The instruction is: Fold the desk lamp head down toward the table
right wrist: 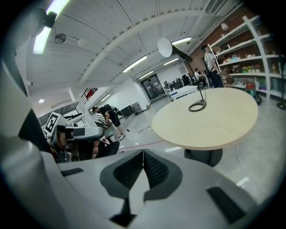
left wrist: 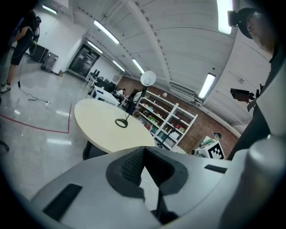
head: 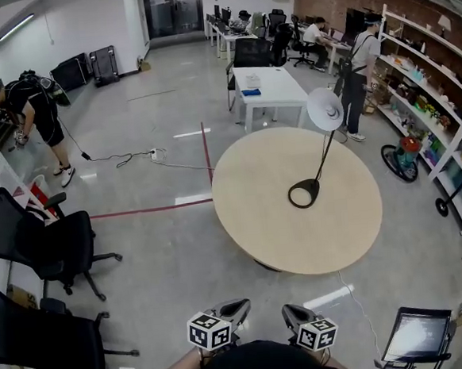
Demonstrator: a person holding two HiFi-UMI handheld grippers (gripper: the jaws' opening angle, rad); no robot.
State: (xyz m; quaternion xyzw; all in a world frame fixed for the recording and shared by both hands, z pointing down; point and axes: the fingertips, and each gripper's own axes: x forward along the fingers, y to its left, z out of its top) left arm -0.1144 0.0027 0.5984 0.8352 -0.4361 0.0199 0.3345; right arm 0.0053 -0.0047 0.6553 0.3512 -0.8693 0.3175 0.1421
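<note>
- The lamp [head: 321,161] stands on the round table [head: 259,233]. Its ring base [head: 304,193] sits a little toward 3 o'clock from the table's middle, and the head [head: 325,109] is raised on the slanted stem, leaning toward 1 o'clock.
- With the head up like that, I judge the fold not yet begun.
- The left gripper [head: 234,308] and right gripper [head: 294,313] sit at 6 o'clock in the head view, close to the body and well apart from table and lamp.
- Both pairs of jaws are pressed together, with nothing between them.
- Risk: reaching the lamp with the jaws closed — they would knock the head or stem rather than take it, so they need to spread first.
- Risk: pressing the head down while the base is free. The ring looks light, so the lamp could tip or skate across the smooth top.
- Risk: the lamp lies past the table's middle. A long reach from the 6 o'clock edge may bring the push in aslant and twist the stem sideways instead of folding it.
- Risk: if the joint gives suddenly, the head could drop hard onto the table — a slow, guided push seems safer.
</note>
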